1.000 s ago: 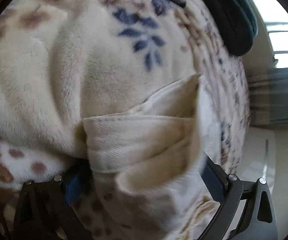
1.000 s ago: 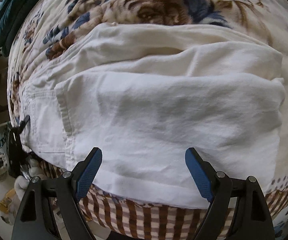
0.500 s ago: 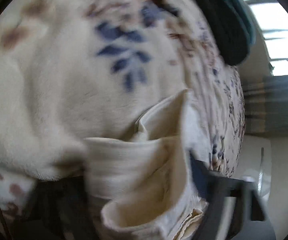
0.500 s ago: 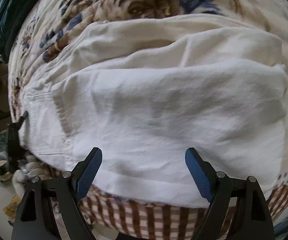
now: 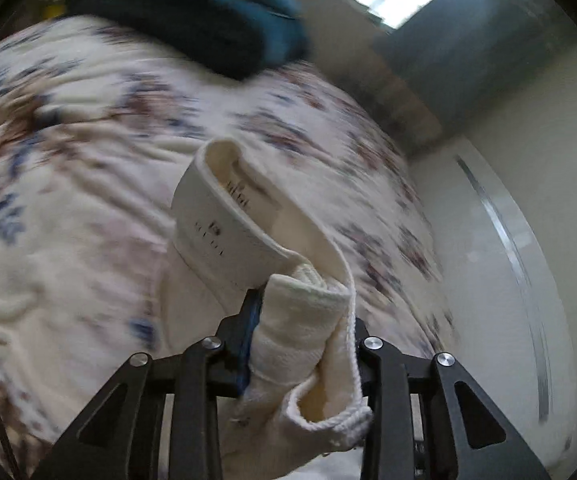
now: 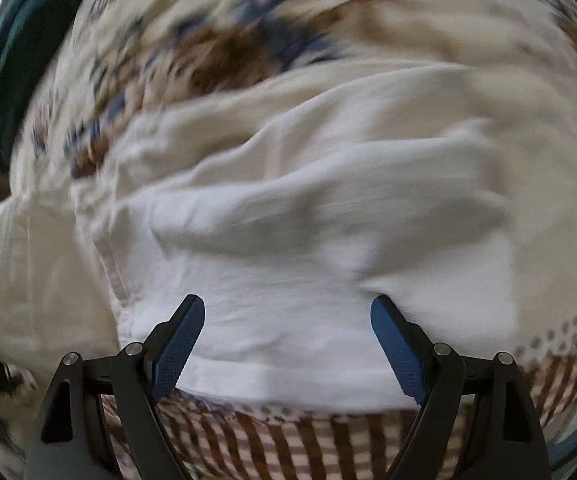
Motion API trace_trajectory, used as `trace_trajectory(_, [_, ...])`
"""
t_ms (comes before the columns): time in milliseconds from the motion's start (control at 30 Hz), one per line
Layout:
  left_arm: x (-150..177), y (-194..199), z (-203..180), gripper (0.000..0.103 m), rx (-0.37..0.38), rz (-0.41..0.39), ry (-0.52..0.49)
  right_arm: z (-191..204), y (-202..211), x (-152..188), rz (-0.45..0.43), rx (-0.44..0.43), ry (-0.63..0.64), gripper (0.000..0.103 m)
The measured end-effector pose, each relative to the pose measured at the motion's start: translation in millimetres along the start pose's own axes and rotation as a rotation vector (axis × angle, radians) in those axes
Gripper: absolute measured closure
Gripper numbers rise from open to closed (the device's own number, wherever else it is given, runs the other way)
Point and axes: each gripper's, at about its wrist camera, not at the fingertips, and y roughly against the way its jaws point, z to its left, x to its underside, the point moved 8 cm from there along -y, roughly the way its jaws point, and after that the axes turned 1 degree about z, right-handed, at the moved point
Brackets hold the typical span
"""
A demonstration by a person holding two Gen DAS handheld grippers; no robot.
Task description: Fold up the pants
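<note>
White cotton pants (image 6: 320, 240) lie spread on a bed under a plush flowered blanket (image 6: 228, 40), and one end of them has just come off it. The left hand-held gripper (image 5: 300, 344), whose jaws stood wide around a bunched waistband a second ago, has just been closing, and the left wrist view now shows its pads pressed on that thick folded band (image 5: 300, 320), with a drawstring (image 5: 350, 344) trailing down beside it. Compared with the earlier pictures, the band stands clear above the blanket and a pale label inside the waist (image 5: 216, 220) faces the camera; the blanket below is streaked with blur, so the hand looks to be lifting and swinging fast. I judge this to be the start of a fold, the waist end being carried over toward the leg end. The right hand-held gripper (image 6: 288, 344) has its jaws spread, holding nothing; its blue pads (image 6: 180, 336) hover just over the near hem of the legs, close to the checked edge of the blanket (image 6: 328, 440). From the right wrist view the cloth has rumpled since a second ago, with a new ridge running across the middle, which fits a pull from the far end. A dark teal cushion (image 5: 208, 12) lies at the far edge of the bed, well apart from the pants.
</note>
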Motion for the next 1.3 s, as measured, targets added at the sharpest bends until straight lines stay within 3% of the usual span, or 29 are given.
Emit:
trace_trajectory(133, [53.2,-38.3,-77.9,0.076,0.038,0.101,-0.155,-62.2,41.4,-7.8,-0.077,0.034,-0.085,0.015])
trace_trajectory(333, [142.0,-114.1,-158.4,0.076,0.069,0.254,-0.301,-174.2,71.6,-6.3,-0.138,0.114,-0.179,0.015])
trace_trajectory(433, [194.0,-153.2,-188.5,0.076,0.054,0.348,-0.410,-218.6,76.8,-1.7,-0.169,0.117,-0.201,0.014])
trace_trajectory(500, [229.0,-182.4,-189.1,0.075,0.009,0.435,-0.475,-244.1,78.2,3.0,-0.186,0.122,-0.217,0.009])
trace_trajectory(567, [246.0,-193.0,-187.3,0.070,-0.033,0.472,-0.526,-262.5,77.2,7.7,-0.184,0.120,-0.242,0.009])
trace_trajectory(600, [247.5,-191.9,-187.2,0.067,-0.043,0.473,-0.541,-267.2,74.2,8.4,-0.178,0.117,-0.252,0.009])
trace_trajectory(633, [246.6,-188.9,-189.4,0.058,-0.034,0.483,-0.549,-273.2,74.5,9.9,-0.174,0.103,-0.257,0.009])
trace_trajectory(700, [242.6,-182.0,-194.5,0.032,-0.002,0.510,-0.537,-278.1,77.5,9.9,-0.174,0.088,-0.251,0.009])
trace_trajectory(733, [242.3,-175.8,-198.4,0.011,0.011,0.521,-0.538,-281.5,81.9,11.5,-0.179,0.082,-0.242,0.009])
trace_trajectory(767, [241.3,-169.2,-204.3,0.003,0.022,0.531,-0.549,-280.3,84.8,12.9,-0.188,0.066,-0.234,0.009])
trace_trajectory(867, [231.8,-141.5,-216.2,0.002,0.021,0.506,-0.559,-279.5,98.2,11.3,-0.194,0.008,-0.226,0.009])
trace_trajectory(967, [198.0,-105.4,-208.5,0.002,-0.018,0.443,-0.521,-265.2,106.2,8.8,-0.182,-0.060,-0.213,0.009])
trace_trajectory(1067, [153.7,-79.4,-160.2,0.002,-0.173,0.372,-0.457,-230.6,100.1,2.7,-0.123,-0.187,-0.198,0.009])
trace_trajectory(1167, [122.3,-72.0,-88.5,0.002,-0.344,0.338,-0.357,-186.4,74.8,-1.1,-0.023,-0.319,-0.164,0.009])
trace_trajectory(1200, [119.6,-75.6,-60.1,0.002,-0.388,0.370,-0.304,-172.5,63.1,0.0,0.019,-0.342,-0.150,0.015])
trace_trajectory(1233, [119.5,-78.6,-44.0,0.002,-0.415,0.385,-0.273,-162.8,52.5,1.1,0.043,-0.361,-0.148,0.035])
trace_trajectory(1300, [124.6,-85.8,-11.2,0.002,-0.459,0.425,-0.221,-168.1,44.5,6.7,0.013,-0.237,-0.161,0.071])
